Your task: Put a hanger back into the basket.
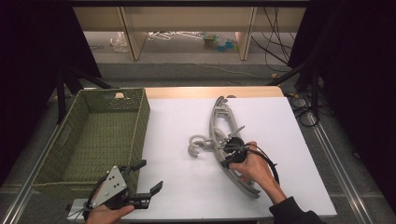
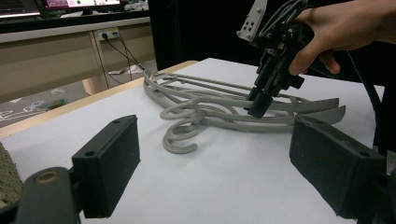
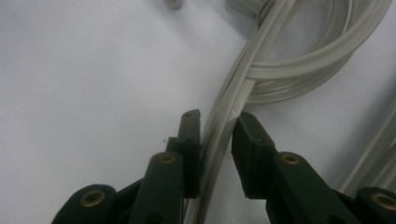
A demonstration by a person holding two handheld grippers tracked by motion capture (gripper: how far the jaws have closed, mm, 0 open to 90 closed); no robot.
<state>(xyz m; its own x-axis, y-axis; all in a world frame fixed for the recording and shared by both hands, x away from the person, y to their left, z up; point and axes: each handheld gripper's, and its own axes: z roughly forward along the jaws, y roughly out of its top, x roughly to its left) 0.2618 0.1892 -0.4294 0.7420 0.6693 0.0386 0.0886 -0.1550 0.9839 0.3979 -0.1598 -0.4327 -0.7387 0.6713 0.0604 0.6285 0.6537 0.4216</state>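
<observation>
Pinching a hanger off the pile

My right claw (image 3: 215, 135) clamps one grey hanger (image 3: 219, 140) bar on the white table (image 1: 187, 186) — left claw (image 1: 144, 179) waits apart beside the basket (image 1: 70, 154), ready to receive

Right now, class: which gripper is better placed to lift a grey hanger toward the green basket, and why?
The right gripper. Its jaws already straddle a hanger in the pile, seemingly pinching its bar. The left gripper hovers open near the table's front edge beside the basket, well away from the hangers.
</observation>
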